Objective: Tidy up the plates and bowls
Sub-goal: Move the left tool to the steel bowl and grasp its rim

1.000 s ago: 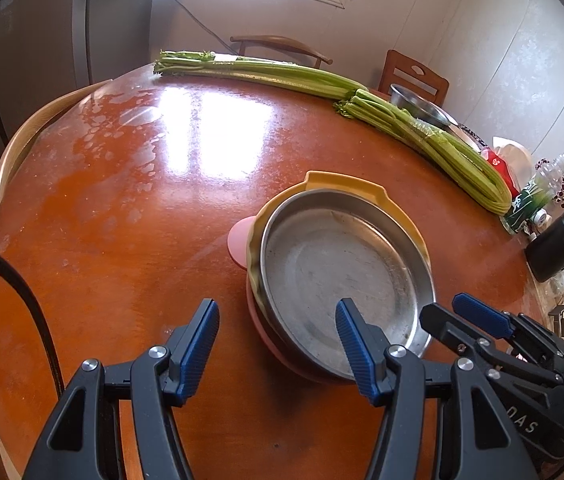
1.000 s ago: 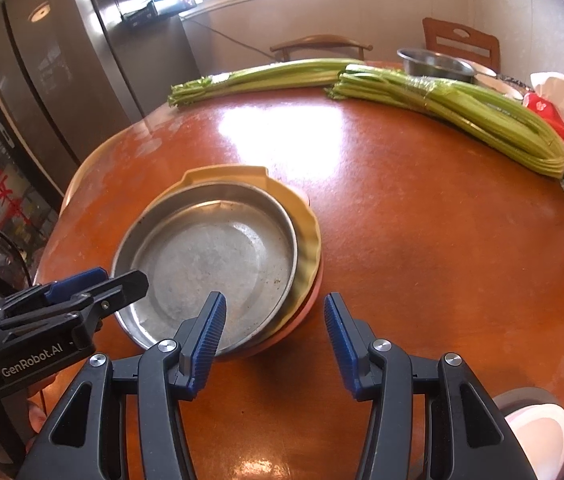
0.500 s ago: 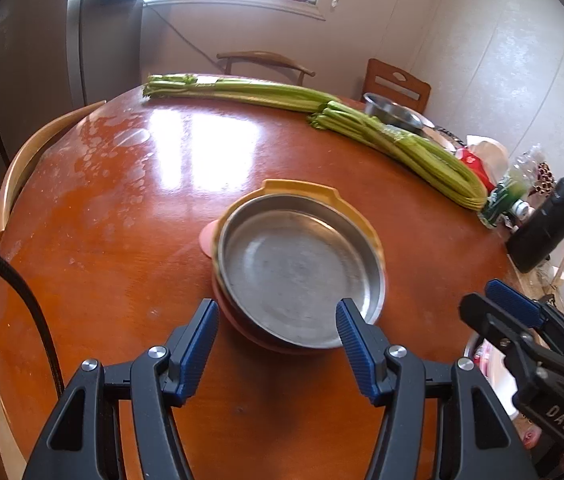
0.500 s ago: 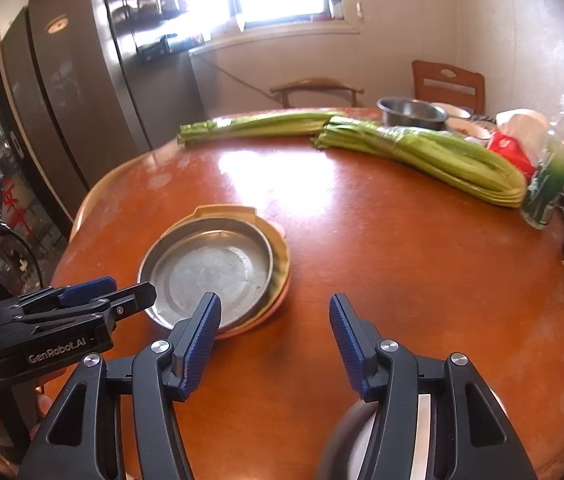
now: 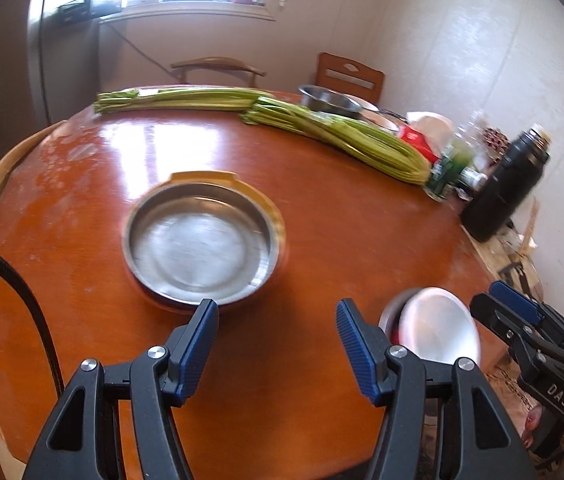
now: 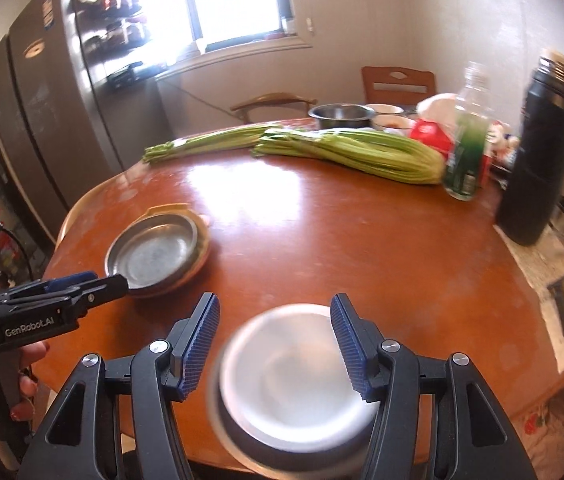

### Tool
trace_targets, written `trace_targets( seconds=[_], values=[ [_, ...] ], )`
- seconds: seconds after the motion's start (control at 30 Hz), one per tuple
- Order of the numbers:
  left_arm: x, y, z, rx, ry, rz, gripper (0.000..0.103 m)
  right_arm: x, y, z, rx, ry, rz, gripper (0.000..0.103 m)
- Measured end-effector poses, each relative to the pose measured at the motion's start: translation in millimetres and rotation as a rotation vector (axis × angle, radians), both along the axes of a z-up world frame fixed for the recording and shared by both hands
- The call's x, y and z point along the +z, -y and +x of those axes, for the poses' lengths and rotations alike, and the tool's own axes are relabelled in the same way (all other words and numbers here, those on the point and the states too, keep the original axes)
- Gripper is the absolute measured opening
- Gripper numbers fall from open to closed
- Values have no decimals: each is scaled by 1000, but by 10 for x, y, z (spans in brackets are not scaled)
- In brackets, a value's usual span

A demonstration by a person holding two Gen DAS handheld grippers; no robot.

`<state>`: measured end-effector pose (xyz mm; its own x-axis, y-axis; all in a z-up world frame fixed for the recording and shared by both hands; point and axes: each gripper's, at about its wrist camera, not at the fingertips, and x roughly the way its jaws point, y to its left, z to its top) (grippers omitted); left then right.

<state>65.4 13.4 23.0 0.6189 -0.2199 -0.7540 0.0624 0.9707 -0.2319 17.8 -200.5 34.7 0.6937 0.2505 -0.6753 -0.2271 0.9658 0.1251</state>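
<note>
A steel plate [image 5: 202,240] lies on top of a yellow plate [image 5: 206,178] in the middle of the round table; the same steel plate [image 6: 154,254] shows left of centre in the right wrist view. My left gripper [image 5: 278,332] hangs open and empty just short of the stack's near rim. Near the table's front edge sits a blurred pale bowl [image 6: 293,368] nested in a steel bowl [image 6: 242,444]. My right gripper [image 6: 274,320] hovers open above this pale bowl [image 5: 433,328], its pads clear of it. Each gripper appears in the other's view: the left gripper [image 6: 82,288], the right gripper [image 5: 521,316].
Two bundles of celery [image 6: 345,148] lie across the far side of the table. Behind them is a steel bowl [image 6: 339,114]. A green bottle [image 6: 465,156], a red packet [image 6: 429,136] and a black flask [image 6: 541,160] stand at the right edge. Chairs and a fridge [image 6: 42,120] ring the table.
Both grippers have drawn back from the plate stack and risen, so the stack looks smaller. The nested bowls have come into view under the right gripper. The right jaws stand a little wider.
</note>
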Motion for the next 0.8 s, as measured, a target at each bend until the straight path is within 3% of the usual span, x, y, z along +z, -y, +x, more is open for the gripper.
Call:
trace_targets(
  seconds=[0.37,0.8],
  values=[
    [-92,633,-37,-132,-56,-53,61,-188,551,-192,-61,-56,24,59],
    [-374,976,87,-178,-131,-35,62,-564,672,-68,-68,-178,94,59]
  ],
)
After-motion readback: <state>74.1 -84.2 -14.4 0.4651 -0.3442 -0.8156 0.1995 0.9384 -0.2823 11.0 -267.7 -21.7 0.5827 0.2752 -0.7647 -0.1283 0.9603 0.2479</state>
